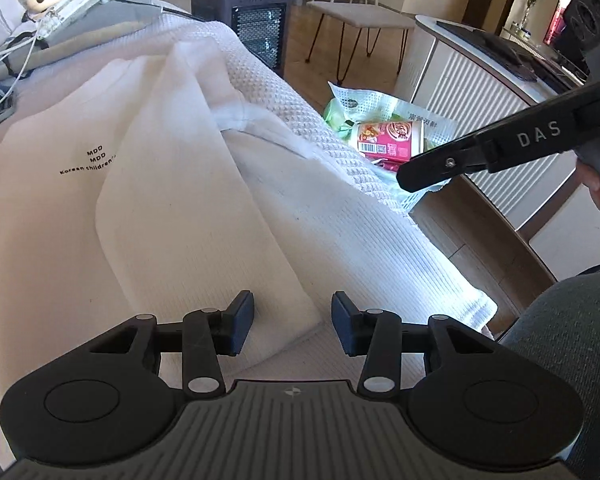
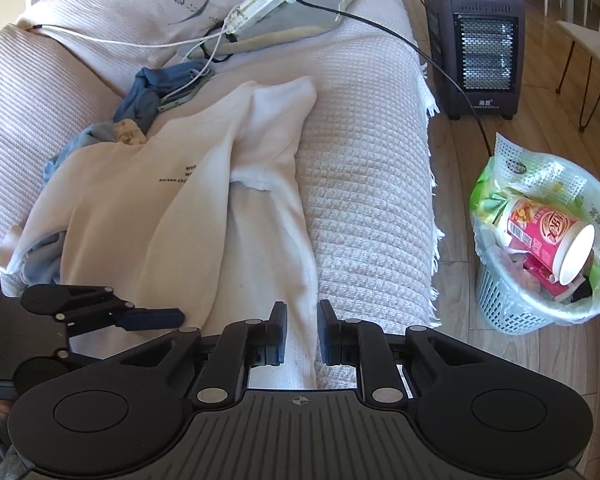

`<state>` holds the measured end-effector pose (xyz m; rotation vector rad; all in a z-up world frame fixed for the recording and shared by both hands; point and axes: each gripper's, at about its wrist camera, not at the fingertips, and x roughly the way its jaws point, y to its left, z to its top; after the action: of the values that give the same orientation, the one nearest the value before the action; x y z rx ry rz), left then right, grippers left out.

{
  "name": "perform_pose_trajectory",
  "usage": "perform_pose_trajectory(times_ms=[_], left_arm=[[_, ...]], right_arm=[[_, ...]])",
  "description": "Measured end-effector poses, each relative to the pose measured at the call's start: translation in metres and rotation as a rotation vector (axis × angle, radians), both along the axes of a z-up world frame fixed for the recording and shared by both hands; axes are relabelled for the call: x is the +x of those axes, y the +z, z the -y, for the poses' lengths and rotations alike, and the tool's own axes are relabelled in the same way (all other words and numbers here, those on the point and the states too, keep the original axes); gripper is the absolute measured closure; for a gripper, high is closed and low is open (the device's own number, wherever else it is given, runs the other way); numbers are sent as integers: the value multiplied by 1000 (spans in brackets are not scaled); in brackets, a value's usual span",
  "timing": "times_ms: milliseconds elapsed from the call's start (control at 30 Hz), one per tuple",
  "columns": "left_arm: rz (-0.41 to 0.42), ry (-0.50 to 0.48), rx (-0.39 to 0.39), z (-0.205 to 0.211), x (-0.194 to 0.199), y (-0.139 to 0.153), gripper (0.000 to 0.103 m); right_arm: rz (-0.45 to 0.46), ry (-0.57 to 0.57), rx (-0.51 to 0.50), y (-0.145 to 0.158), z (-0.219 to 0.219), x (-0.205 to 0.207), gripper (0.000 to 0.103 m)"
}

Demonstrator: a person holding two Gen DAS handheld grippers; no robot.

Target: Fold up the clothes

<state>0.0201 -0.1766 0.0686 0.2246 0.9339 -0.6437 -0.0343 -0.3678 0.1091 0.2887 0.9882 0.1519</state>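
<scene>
A white sweatshirt (image 1: 60, 208) with small black print lies flat on the waffle-weave sofa cover (image 1: 340, 208), one sleeve (image 1: 188, 200) folded across its front. My left gripper (image 1: 293, 322) is open, its blue pads apart just above the sleeve's lower corner and not pressing on it. In the right wrist view the sweatshirt (image 2: 140, 220) stretches toward me. My right gripper (image 2: 303, 332) stands open by a narrow gap over the garment's right edge, gripping nothing. The left gripper (image 2: 156, 318) shows at the lower left, and the right gripper (image 1: 408, 178) pokes in from the upper right.
Blue clothes (image 2: 148, 92) are bunched behind the sweatshirt, near a power strip (image 2: 264, 0) with trailing cables. On the floor to the right stand a full mesh waste basket (image 2: 512, 308) and a dark heater (image 2: 484, 40). The sofa cover (image 2: 360, 160) is bare at the right.
</scene>
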Motion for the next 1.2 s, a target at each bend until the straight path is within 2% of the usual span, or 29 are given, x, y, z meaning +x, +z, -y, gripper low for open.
perform_pose_trajectory(times_ms=[100,233,400,533,700,800,1033,1200], left_arm=[[-22,30,-46,-10,4,6,97],[-9,111,-138,-42,8,36,97],[95,295,-292,-117,10,101,97],[161,412,-313,-157,18,123,97],[115,489,-398,-180,43,124,97],[130,499,-373,-180,53,127,97],[107,505,-388,-187,71,127,97],[118,507,-370,-187,75,127,97]], right_arm=[[7,20,-12,0,-4,7,84],[14,40,-15,1,-9,20,84],[33,78,13,2,-21,40,84],[73,120,17,4,-36,57,84],[133,176,-127,4,-60,75,84],[155,248,-261,3,-73,78,84],[202,373,-545,-13,-98,78,84],[204,454,-657,-28,-115,82,84]])
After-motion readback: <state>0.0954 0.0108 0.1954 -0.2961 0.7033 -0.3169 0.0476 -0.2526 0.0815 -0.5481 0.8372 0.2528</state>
